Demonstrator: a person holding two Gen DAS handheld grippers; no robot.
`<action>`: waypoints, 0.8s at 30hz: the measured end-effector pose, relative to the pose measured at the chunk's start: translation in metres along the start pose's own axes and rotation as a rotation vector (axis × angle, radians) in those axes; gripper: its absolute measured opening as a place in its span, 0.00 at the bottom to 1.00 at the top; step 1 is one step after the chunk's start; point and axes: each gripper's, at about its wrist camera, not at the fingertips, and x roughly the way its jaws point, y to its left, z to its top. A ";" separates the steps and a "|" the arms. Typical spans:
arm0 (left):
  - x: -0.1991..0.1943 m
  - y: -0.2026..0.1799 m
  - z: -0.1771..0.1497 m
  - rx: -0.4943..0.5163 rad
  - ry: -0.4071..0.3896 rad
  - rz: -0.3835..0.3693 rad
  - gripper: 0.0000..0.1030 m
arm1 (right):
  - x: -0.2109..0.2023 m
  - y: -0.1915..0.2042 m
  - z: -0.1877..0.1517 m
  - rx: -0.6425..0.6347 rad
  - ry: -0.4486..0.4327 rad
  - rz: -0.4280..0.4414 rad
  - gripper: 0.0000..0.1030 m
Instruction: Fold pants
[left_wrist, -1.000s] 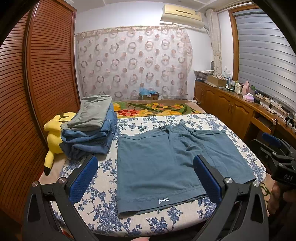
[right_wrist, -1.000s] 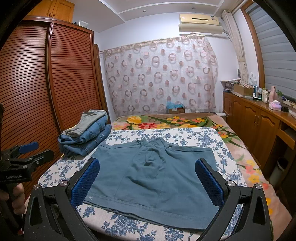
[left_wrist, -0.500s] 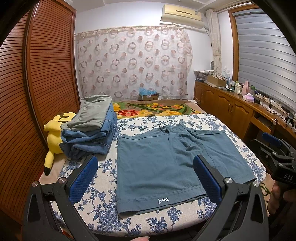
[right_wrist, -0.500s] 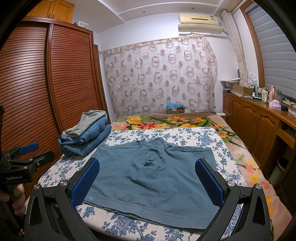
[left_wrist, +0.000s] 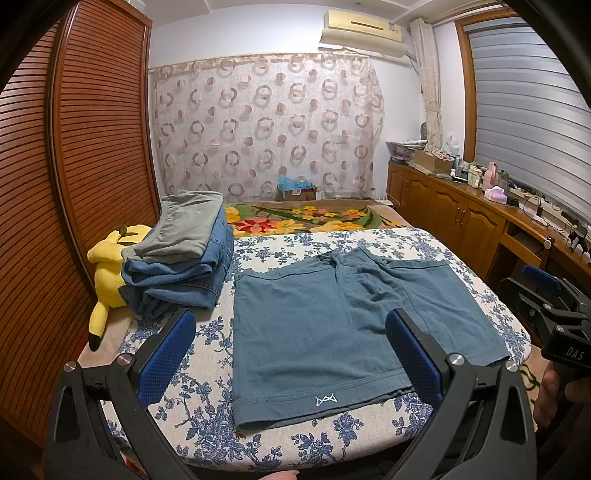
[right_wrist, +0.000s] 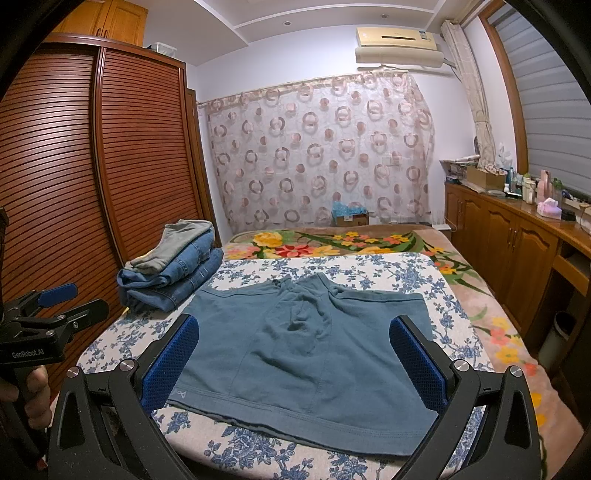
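A pair of teal-blue shorts (left_wrist: 332, 325) lies spread flat on a blue-flowered sheet (left_wrist: 199, 424), waistband far, hems near; it also shows in the right wrist view (right_wrist: 306, 350). My left gripper (left_wrist: 290, 354) is open and empty, held off the near edge above the left leg's hem. My right gripper (right_wrist: 295, 360) is open and empty, held off the near edge above the hems. Each gripper shows from the side in the other's view: the right gripper (left_wrist: 550, 306), the left gripper (right_wrist: 44, 317).
A stack of folded jeans and grey pants (left_wrist: 181, 254) sits at the sheet's far left, with a yellow plush toy (left_wrist: 110, 266) beside it. A slatted wooden wardrobe (left_wrist: 74, 166) stands left. Wooden cabinets (left_wrist: 461, 221) line the right wall. A floral blanket (right_wrist: 332, 243) lies beyond.
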 end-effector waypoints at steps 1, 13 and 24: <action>0.001 0.001 0.000 0.000 -0.001 0.000 1.00 | 0.000 0.000 0.000 0.001 0.000 0.000 1.00; 0.001 0.001 -0.001 0.001 -0.002 0.001 1.00 | 0.000 0.000 0.000 0.005 0.000 0.000 1.00; 0.001 0.001 -0.001 0.001 -0.001 0.001 1.00 | 0.000 0.000 0.000 0.006 0.001 0.000 1.00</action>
